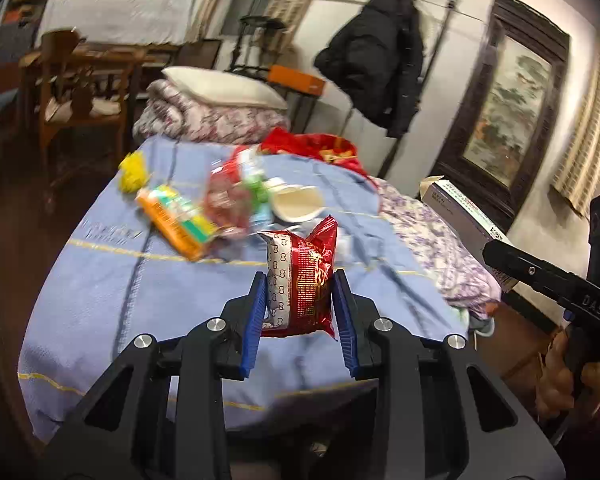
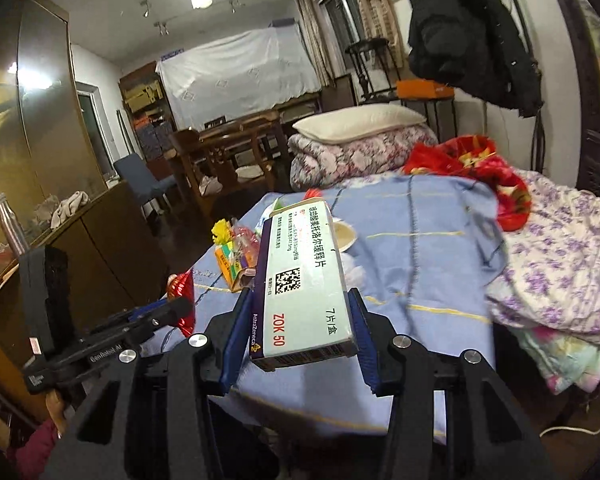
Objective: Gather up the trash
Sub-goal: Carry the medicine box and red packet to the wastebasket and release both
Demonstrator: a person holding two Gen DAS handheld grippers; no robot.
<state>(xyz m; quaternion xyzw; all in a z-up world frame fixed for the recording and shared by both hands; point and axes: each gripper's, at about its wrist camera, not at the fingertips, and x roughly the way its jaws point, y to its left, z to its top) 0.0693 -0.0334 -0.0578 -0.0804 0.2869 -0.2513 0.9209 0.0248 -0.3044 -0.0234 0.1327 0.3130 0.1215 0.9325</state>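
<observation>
Nearest, left gripper [image 1: 299, 280]: blue pads clamped on a red snack wrapper [image 1: 300, 280], held upright between them, long axis standing up and away from the fingers, clear of the bed. Right gripper [image 2: 298, 308]: pads pressed on the long sides of a flat medicine box [image 2: 306, 276], long axis running straight out from the fingers, far end tilted up, also clear of the bed. The two loads sit side by side, neither hand plainly nearer to what remains. Beyond, on the blue blanket [image 1: 120, 280] toward the bed's far left part: an orange-and-yellow packet [image 1: 176, 220], a crumpled clear-and-red bag [image 1: 232, 196], a pale cup [image 1: 296, 204] on its side, a yellow scrap [image 1: 132, 172] near the left edge. No bin in view; judged, both hands are full, so depositing precedes any further pick.
</observation>
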